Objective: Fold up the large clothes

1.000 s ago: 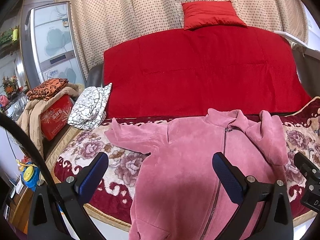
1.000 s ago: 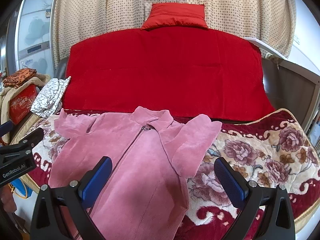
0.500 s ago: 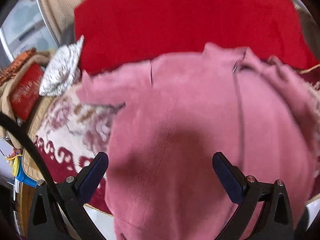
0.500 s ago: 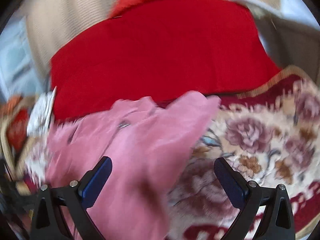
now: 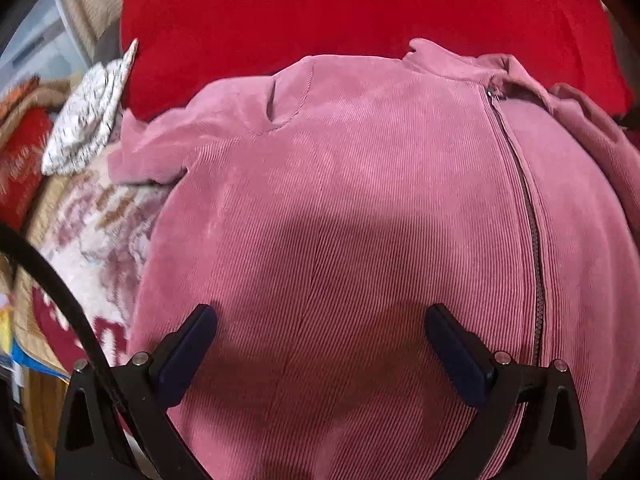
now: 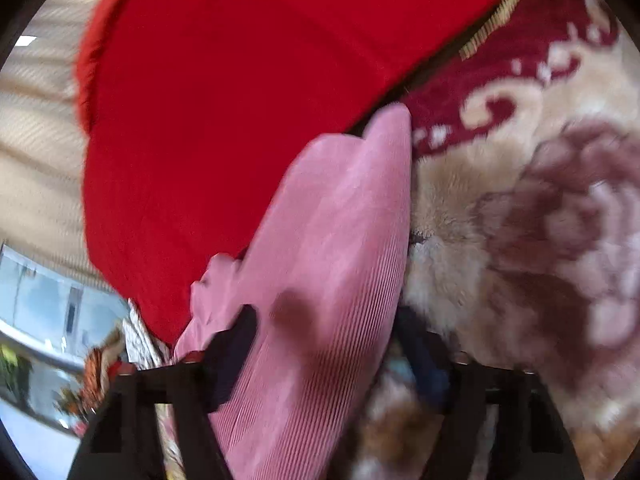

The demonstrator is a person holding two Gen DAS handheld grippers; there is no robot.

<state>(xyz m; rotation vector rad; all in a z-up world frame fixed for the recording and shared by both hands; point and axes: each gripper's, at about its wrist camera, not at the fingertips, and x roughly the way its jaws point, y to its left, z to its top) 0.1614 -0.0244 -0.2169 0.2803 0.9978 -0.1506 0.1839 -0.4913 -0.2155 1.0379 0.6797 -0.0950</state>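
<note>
1. Jacket (image 5: 360, 200), pink and ribbed, lies front up on the flowered blanket (image 5: 92, 236), its zipper (image 5: 532, 240) closed.
2. The left gripper (image 5: 320, 344) hangs close above the jacket body, jaws spread wide, holding nothing.
3. The right gripper (image 6: 324, 352) straddles a pink sleeve (image 6: 340, 220); the picture is blurred, so I cannot tell if it grips.
4. A red cover (image 5: 340, 12) lies behind.

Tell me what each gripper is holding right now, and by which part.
Nothing is held. The left gripper is open over the pink jacket's front panel. The right gripper is open around the jacket's sleeve, its fingers not closed on it.
</note>
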